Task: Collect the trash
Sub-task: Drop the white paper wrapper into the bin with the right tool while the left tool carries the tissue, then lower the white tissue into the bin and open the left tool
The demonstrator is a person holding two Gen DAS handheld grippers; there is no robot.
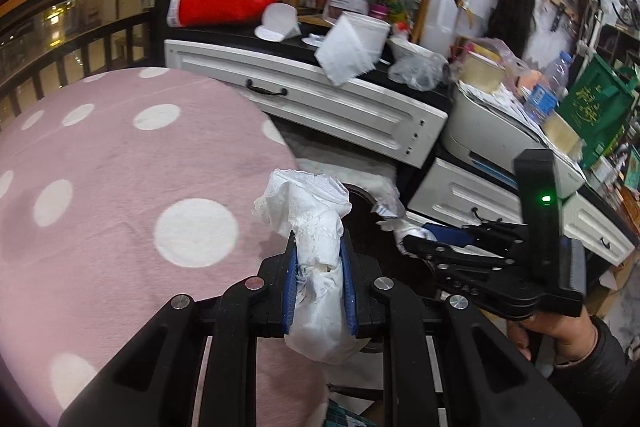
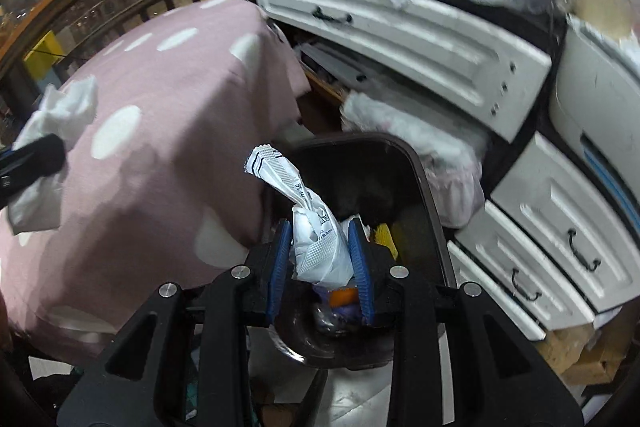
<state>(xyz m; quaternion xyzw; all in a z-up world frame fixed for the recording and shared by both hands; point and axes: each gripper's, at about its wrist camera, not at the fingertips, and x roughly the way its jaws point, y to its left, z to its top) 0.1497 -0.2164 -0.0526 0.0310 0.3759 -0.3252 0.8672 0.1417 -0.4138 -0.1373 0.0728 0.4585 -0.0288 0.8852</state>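
**Both hands loaded, bin under the right: drop there first**

Your right gripper (image 2: 320, 259) is clamped on a crumpled printed wrapper (image 2: 308, 223); the blue pads press it from both sides. It hangs over the mouth of the dark trash bin (image 2: 424, 195), which already holds bits of orange, yellow and purple litter. Keep the fingertips inside the rim line before you let go. The wrapper's long tail leans toward the pink dotted cover (image 2: 160, 147), so a release near the edge could tip it outside.

Your left gripper (image 1: 318, 267) is squeezed tight on a wad of white tissue (image 1: 308, 207), above the edge of that cover, just beside the bin, not over it. Bring it across only once the right is clear; the two tools sit close together. Tissue clings to the pads, so spread wide and give a small shake.
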